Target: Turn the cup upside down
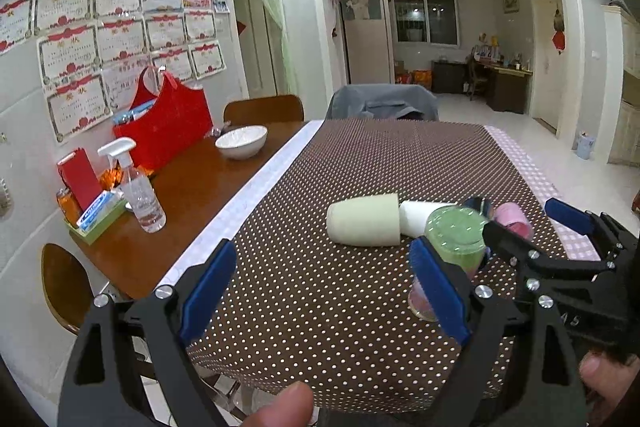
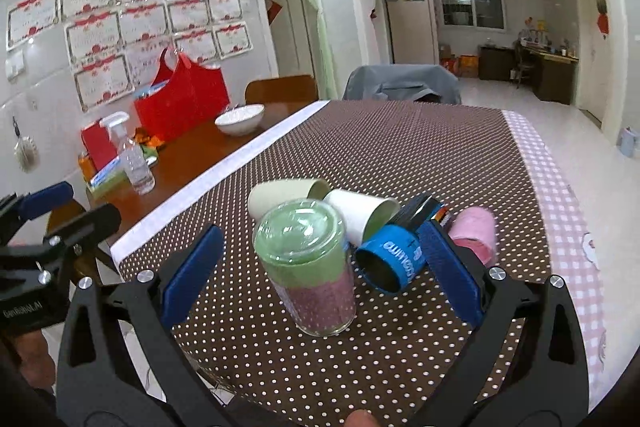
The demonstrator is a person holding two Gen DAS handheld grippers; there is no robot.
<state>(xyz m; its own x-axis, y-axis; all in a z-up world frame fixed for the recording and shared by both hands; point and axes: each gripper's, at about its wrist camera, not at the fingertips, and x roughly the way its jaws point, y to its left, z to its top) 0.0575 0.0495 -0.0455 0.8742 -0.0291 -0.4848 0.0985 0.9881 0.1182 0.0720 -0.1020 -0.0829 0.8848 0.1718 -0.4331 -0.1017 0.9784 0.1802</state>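
A clear cup with green and pink bands (image 2: 308, 267) stands upside down on the dotted brown cloth (image 2: 400, 155), between the fingers of my open right gripper (image 2: 320, 279), untouched. In the left wrist view the same cup (image 1: 452, 239) is partly hidden behind the left gripper's right finger (image 1: 438, 283). My left gripper (image 1: 324, 291) is open and empty, left of the cup. The right gripper (image 1: 520, 227) shows in the left wrist view around the cup.
Behind the cup lie a pale green cup (image 2: 280, 193), a white cup (image 2: 360, 215), a blue cup (image 2: 390, 261) and a pink cup (image 2: 474, 233), all on their sides. On the bare wood at left are a spray bottle (image 1: 138, 187), a white bowl (image 1: 241, 141) and a red bag (image 1: 168, 119).
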